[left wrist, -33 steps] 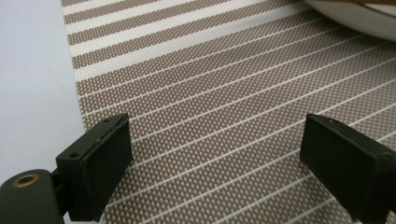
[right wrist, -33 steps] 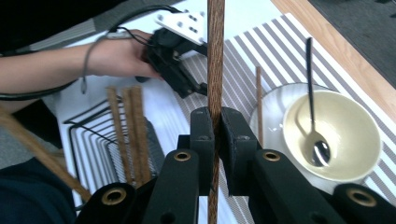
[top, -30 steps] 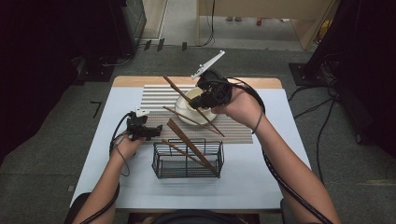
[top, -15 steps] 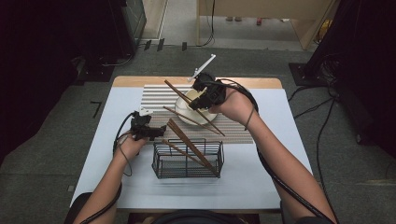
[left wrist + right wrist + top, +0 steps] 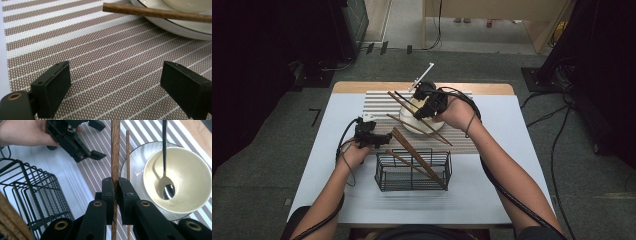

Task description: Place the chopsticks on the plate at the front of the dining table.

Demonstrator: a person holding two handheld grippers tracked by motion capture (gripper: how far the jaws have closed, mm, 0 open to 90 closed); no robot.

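My right gripper [image 5: 115, 182] is shut on a brown chopstick [image 5: 115, 150] that runs straight up between its jaws. In the high view this right gripper [image 5: 421, 111] hangs over a cream bowl [image 5: 182, 175] on a white plate [image 5: 135, 167]. A black-handled spoon [image 5: 165, 182] rests in the bowl. A second chopstick [image 5: 127, 157] lies across the plate's rim. My left gripper [image 5: 115, 82] stands open low over the striped placemat [image 5: 100, 57], nothing between its jaws. It sits left of the plate [image 5: 409, 125] in the high view, left gripper [image 5: 386, 140].
A black wire basket [image 5: 412, 172] stands near the table's front, with several brown chopsticks [image 5: 417, 157] leaning out of it toward the back left. The basket's wall [image 5: 32, 195] is close on the left in the right gripper view. White table [image 5: 492, 190] surrounds the mat.
My right gripper has come down and a little nearer over the bowl, still gripping the chopstick. The left gripper has barely shifted.
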